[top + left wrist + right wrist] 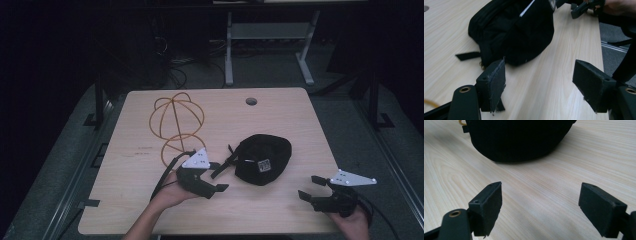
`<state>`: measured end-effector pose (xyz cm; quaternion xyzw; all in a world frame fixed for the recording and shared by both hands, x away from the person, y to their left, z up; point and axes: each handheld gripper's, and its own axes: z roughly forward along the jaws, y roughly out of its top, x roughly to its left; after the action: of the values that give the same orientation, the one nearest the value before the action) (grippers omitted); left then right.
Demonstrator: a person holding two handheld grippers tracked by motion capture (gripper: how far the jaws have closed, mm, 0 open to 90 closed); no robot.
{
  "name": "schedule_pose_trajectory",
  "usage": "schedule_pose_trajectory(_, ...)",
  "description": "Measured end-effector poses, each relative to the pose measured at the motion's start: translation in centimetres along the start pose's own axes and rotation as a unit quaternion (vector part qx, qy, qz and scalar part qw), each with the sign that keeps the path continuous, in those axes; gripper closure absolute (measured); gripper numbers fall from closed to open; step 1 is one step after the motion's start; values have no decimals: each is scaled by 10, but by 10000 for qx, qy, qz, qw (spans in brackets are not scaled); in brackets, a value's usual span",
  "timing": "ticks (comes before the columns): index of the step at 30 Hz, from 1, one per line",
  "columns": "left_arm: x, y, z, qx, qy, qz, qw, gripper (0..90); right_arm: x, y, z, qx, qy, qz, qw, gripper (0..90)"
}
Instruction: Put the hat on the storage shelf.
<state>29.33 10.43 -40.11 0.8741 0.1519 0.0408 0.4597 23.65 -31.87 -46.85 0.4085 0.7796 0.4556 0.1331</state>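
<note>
A black cap (263, 159) lies on the wooden table (280, 107). The left gripper (216, 179) sits just left of the cap, jaws apart and empty. The right gripper (310, 187) sits right of the cap, nearer the person, jaws likewise apart.

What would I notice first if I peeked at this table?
A floppy black cap lies in the middle of the wooden table. Behind it to the left stands an orange wire hat stand. The left claw and right claw are open on either side of the cap, holding nothing.
</note>
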Motion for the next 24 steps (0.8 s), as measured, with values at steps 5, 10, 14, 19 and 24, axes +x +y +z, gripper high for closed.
schedule_pose_trajectory(5, 2, 15, 10, 136, -76, 119, 9998, 259, 1, 0, 1, 8, 28, 13, 10000, 182)
schedule_pose_trajectory(10, 6, 32, 19, 125, -119, 198, 9997, 260, 0, 1, 1, 15, 60, -5, 10000, 182)
schedule_pose_trajectory(14, 8, 46, 29, 206, -139, 278, 9993, 260, 1, 1, 2, -4, 86, -3, 10000, 183)
schedule_pose_trajectory(19, 12, 59, 41, 190, -212, 262, 9993, 265, 0, 1, 2, -6, 100, -11, 9999, 182)
schedule_pose_trajectory(24, 12, 67, 58, 443, -306, 317, 9980, 291, 0, 1, 1, -43, 105, -10, 9999, 182)
